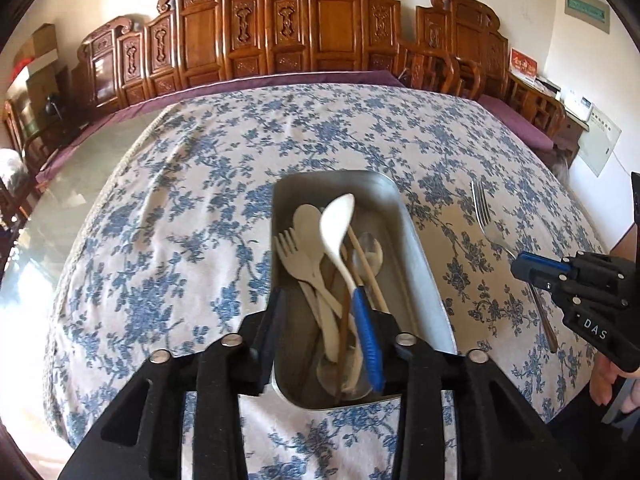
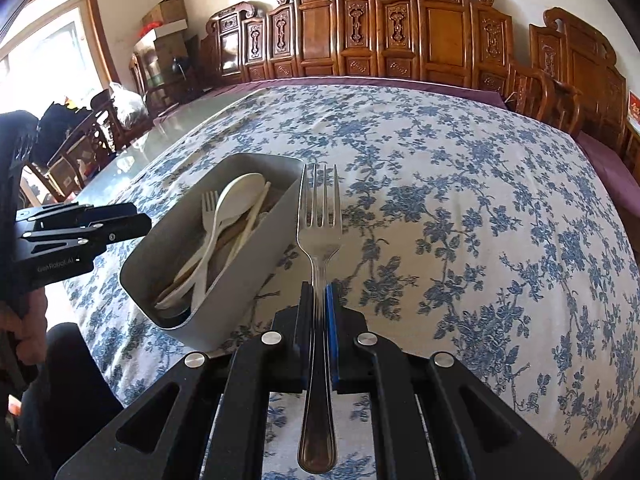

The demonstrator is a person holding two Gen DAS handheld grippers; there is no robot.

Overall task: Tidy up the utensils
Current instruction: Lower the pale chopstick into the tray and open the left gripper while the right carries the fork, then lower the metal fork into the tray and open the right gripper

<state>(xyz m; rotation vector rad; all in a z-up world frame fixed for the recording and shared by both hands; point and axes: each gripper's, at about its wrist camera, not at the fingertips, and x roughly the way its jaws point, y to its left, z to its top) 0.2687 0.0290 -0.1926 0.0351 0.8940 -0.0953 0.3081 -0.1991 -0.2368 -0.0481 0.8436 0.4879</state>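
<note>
Carved chairs (image 2: 440,32) are ranged behind the tabletop (image 2: 460,200). At frame centre, the metal fork (image 2: 320,240) is clamped mid-handle by the right gripper (image 2: 319,320), probably for the tray (image 2: 256,248); the left gripper (image 1: 320,320) is spread empty.

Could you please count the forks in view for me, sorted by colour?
Silver metal fork: 1, held in the right claw.
Cream fork: 1, lying in the metal tray.
Total: 2 forks.
</note>
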